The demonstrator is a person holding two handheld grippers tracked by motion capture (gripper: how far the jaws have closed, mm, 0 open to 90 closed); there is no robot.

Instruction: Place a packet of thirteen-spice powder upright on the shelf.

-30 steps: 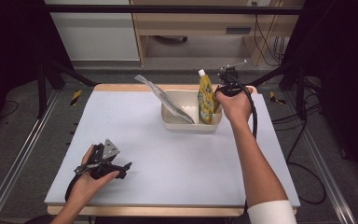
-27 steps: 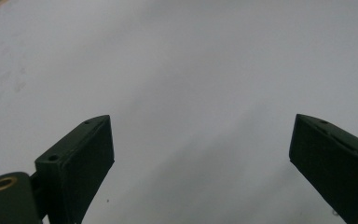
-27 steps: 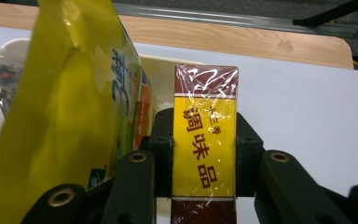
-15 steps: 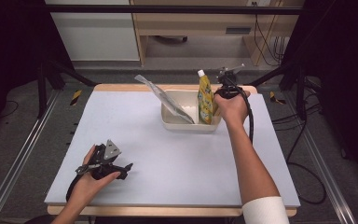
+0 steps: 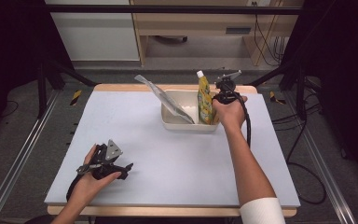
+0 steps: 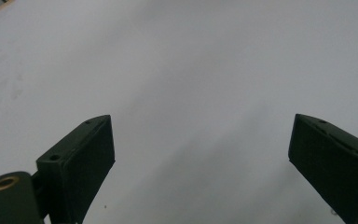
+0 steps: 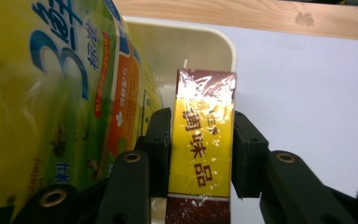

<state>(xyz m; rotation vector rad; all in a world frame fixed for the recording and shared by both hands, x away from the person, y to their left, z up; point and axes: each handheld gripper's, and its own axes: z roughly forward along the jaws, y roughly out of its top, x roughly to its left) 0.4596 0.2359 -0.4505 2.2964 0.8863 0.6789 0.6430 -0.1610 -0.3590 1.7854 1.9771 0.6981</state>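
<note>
a yellow and brown wrapped box [image 7: 201, 144] is being set into the cream tub [image 5: 186, 125] on the counter [image 5: 168, 158] beside a yellow-green pouch [image 5: 204, 100], clamped by the right gripper [image 7: 201, 154] whose jaws have just been easing apart, so full release and a clean lift out are called for next, while the left gripper [image 6: 200, 154] is held spread wide and empty.

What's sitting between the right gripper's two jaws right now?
A yellow and brown wrapped box stands between the right gripper jaws, beside the green pouch in the cream tub, seen in the right gripper view.
</note>
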